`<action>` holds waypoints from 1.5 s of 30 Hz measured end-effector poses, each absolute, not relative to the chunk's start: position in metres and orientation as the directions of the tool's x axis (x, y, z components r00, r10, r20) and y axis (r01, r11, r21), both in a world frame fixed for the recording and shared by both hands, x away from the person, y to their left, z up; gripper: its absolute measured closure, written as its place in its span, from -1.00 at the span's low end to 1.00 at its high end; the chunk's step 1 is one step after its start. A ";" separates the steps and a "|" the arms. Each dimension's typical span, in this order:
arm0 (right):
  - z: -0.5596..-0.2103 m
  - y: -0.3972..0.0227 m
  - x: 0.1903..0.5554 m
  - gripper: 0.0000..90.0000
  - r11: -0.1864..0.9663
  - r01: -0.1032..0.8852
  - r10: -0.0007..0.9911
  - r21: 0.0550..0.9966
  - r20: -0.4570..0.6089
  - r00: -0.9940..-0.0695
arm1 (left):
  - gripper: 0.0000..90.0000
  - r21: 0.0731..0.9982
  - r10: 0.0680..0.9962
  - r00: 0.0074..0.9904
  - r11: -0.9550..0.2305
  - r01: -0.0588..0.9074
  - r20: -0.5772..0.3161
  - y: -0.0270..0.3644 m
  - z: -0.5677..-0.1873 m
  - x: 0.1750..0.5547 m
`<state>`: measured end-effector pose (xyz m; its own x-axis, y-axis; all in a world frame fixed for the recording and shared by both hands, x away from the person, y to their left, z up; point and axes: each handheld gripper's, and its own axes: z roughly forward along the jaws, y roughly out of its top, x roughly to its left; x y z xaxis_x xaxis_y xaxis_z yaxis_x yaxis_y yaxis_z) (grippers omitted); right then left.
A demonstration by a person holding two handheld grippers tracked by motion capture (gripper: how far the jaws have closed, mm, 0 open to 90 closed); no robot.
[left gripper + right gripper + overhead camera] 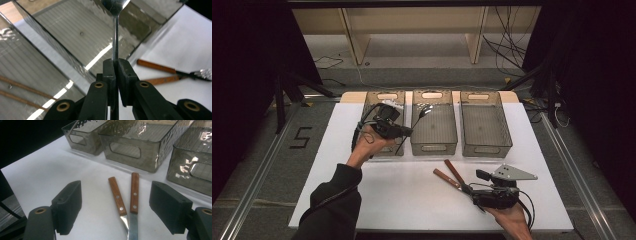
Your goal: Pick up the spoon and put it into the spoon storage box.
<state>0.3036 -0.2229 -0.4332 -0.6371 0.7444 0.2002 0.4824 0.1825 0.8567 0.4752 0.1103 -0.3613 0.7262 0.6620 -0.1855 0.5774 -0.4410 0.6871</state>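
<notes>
My left gripper (pixel 404 131) is shut on the thin handle of a metal spoon (pixel 426 111), which it holds in the air above the near edge of the left bin (pixel 384 95) and the middle bin (pixel 433 93). In the left gripper view the pads (pixel 110 72) pinch the spoon (pixel 115 32), whose bowl points away over the middle bin (pixel 75 37). Two wooden-handled knives (pixel 448 175) lie side by side on the white table (pixel 402 200). My right gripper (pixel 472 190) sits at their blade ends, open, with both knives (pixel 125 197) on the table between its jaws (pixel 116 192).
A third smoky clear bin (pixel 484 96) stands at the back right. The left bin (pixel 15 62) holds thin brown sticks (pixel 22 87). A person's forearms come in from the near edge. Open white table surface lies in front of the bins.
</notes>
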 end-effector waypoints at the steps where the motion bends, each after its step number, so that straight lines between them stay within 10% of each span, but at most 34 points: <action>1: -0.433 -0.223 0.304 -0.40 0.182 0.484 0.744 0.856 0.202 -0.637 | 0.87 0.689 0.663 0.724 -0.435 0.579 -0.190 0.109 -0.361 0.478; 45: -0.434 -0.224 0.304 -0.40 0.179 0.481 0.735 0.858 0.209 -0.645 | 0.87 0.710 0.735 0.639 -0.324 0.625 -0.227 0.060 -0.372 0.540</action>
<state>0.3038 -0.2237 -0.4337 -0.6453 0.7349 0.2085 0.4815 0.1793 0.8579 0.5401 0.0598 -0.3721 0.6390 0.7349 -0.2272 0.6253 -0.3243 0.7098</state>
